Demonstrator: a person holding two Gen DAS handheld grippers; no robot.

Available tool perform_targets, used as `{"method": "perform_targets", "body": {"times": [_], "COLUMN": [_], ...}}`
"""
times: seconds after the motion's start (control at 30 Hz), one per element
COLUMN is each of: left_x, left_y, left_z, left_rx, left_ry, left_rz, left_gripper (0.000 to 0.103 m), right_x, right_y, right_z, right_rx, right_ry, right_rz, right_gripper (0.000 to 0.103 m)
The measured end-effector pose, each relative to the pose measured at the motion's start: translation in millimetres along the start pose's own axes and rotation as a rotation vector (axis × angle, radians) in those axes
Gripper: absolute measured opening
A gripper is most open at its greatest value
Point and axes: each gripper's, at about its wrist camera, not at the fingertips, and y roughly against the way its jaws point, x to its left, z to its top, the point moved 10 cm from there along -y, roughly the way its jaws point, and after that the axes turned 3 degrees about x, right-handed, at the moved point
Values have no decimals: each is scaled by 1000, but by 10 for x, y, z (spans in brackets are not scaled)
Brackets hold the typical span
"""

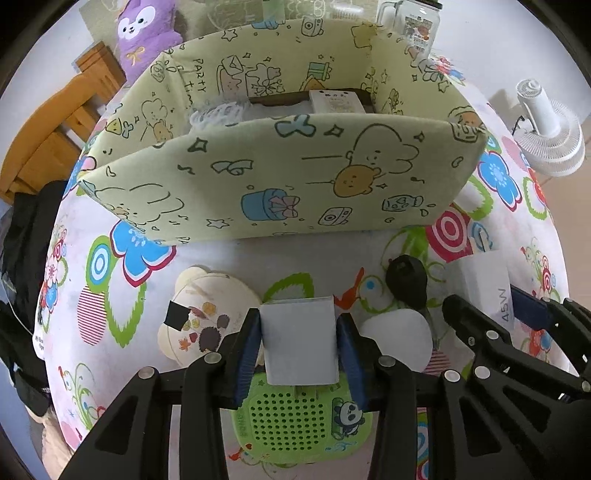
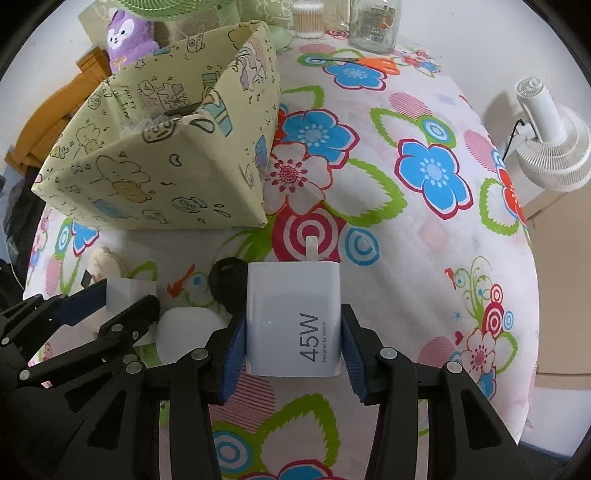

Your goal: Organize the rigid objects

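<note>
Nearest, left gripper (image 1: 300, 347): its blue pads clamp the two sides of a small plain white rectangular block (image 1: 301, 338), held above the tablecloth.
Right gripper (image 2: 293, 345): blue pads press both sides of a white plastic charger cube printed "45W" (image 2: 293, 319); a short white plug stub sticks out of its far end.
Under the left gripper: a green perforated plastic case with a panda sticker (image 1: 301, 424) lies flat on the cloth.
Left of the block: a cream round-eared plush pouch with autumn-leaf print (image 1: 201, 314) rests on the table.
Between the two grippers: a black plastic-headed key (image 1: 406, 284) lies beside a white round pad (image 1: 400, 336), touching it.
Table: a floral cloth with blue, red and green flowers (image 2: 424, 166) covers it.
Middle distance: a pale green fabric storage box with cartoon bear drawings (image 1: 280, 177) stands open-topped; inside, a white lace bundle and a small white device show above its near wall.
Farther back: orange-handled scissors (image 2: 373, 63) lie on the cloth near a clear glass jar (image 2: 375, 22).
Far left: a purple plush toy (image 1: 146, 33) sits behind the box.
Far right: a white desk fan (image 1: 546, 129) stands off the table.
</note>
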Motion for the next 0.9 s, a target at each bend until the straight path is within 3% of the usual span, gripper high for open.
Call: {"method": "perform_targets", "body": {"times": [0.9], "left_x": [121], "left_y": [380], "left_z": [78], "left_rx": [-54], "left_ry": [-94], "left_rz": [-5], "left_gripper": [41], "right_x": [165], "right_y": [337], "right_z": [-1], "right_rx": [-44], "right_ry": [-62], "right_rz": [-23], "right_gripper": [50]}}
